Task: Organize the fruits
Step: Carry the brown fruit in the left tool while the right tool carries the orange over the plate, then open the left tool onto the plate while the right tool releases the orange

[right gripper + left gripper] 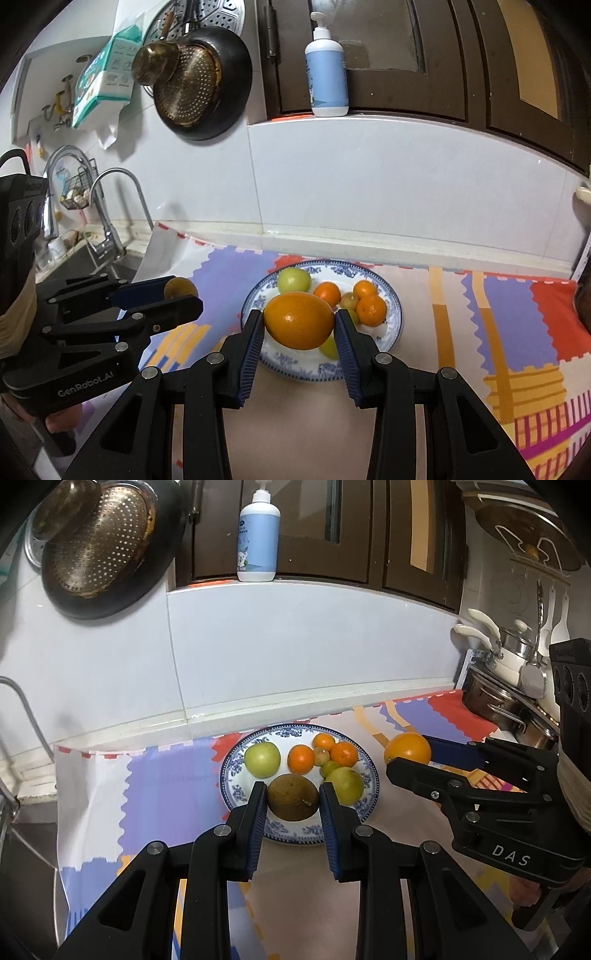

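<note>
A blue-and-white plate (236, 790) on the patterned mat holds two green apples (262, 759), three small mandarins (301, 759) and small greenish fruits. My left gripper (293, 798) is shut on a brown round fruit (292, 800), held above the plate's near edge. My right gripper (300, 325) is shut on a large orange (299, 320), held over the plate (391, 332). In the left wrist view the right gripper holds the orange (407, 748) just right of the plate. In the right wrist view the left gripper holds the brown fruit (180, 288) left of the plate.
A pump bottle (258, 541) stands on the ledge behind. A pan with a strainer (107, 550) hangs on the wall at left. Pots (509, 686) stand at the right. A sink with faucet (107, 221) lies left of the mat.
</note>
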`<state>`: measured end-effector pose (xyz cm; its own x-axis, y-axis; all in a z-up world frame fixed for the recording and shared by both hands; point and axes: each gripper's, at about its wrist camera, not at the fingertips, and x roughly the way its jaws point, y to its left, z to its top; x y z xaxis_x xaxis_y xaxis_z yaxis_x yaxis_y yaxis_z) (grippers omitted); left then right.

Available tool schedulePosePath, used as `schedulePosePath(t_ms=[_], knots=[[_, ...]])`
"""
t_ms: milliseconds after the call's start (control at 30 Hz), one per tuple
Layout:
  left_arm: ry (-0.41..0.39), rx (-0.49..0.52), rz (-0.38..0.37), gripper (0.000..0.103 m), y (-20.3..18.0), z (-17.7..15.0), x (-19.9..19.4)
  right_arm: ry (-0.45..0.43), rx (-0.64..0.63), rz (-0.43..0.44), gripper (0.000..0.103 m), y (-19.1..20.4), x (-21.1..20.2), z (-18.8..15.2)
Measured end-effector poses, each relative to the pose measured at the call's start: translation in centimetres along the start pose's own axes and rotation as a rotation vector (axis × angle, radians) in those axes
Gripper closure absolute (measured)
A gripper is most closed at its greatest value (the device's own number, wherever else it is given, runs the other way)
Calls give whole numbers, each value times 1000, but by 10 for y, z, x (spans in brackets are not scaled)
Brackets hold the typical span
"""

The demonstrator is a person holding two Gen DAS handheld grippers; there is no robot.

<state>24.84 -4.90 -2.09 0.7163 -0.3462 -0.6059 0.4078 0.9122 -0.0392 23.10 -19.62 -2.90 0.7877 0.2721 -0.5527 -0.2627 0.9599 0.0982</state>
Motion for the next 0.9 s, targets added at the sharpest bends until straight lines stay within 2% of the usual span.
schedulePosePath(t_ms=[500, 900], knots=[[69, 62, -79, 74, 33, 25, 58, 50, 103, -68, 63, 0, 51, 13], [152, 118, -166, 74, 44, 27, 115, 118, 178, -144, 63, -8, 90, 8]])
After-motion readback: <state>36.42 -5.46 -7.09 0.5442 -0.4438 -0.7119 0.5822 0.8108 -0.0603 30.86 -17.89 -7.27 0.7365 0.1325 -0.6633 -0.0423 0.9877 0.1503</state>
